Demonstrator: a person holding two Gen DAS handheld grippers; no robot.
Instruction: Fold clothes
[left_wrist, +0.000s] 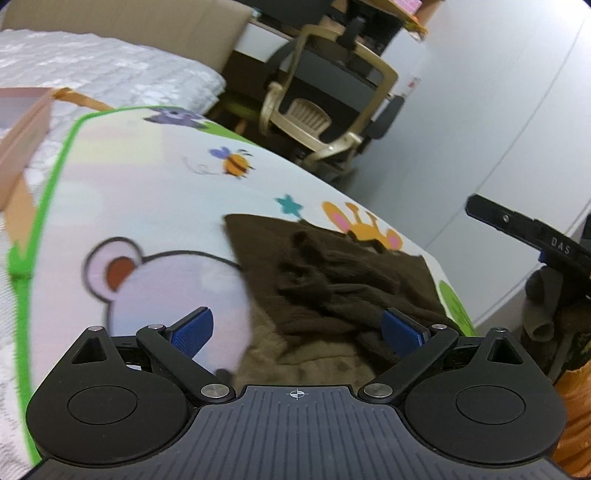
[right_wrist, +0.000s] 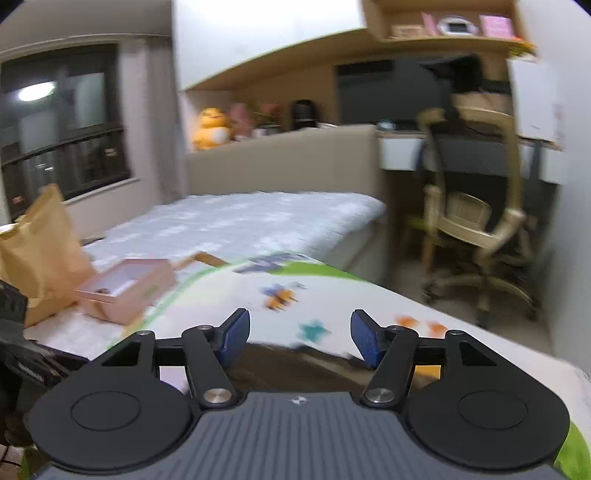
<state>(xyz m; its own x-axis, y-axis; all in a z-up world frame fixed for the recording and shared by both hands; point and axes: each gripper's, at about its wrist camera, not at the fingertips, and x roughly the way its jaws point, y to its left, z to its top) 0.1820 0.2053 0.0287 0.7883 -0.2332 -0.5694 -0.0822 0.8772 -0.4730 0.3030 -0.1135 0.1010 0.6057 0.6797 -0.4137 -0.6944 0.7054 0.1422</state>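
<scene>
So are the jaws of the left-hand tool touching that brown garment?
Cannot tell. In the left wrist view the left gripper is open above the brown garment, whose fabric overlaps one blue pad; contact or gap is unclear.

Left gripper (left_wrist: 297, 330): black linkage arms, blue ribbed pads, silver screws, grey ridged base w/ crosshair mark.
Right gripper (right_wrist: 300, 339): same build.

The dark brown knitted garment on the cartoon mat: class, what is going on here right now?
A person with a gripper in each hand is folding clothes. The dark brown knitted garment lies rumpled on the cartoon-printed play mat with the green border, not yet folded flat. The left gripper hangs open just above it, its pads gripping nothing. The right gripper is open and empty, with the mat below it.
</scene>
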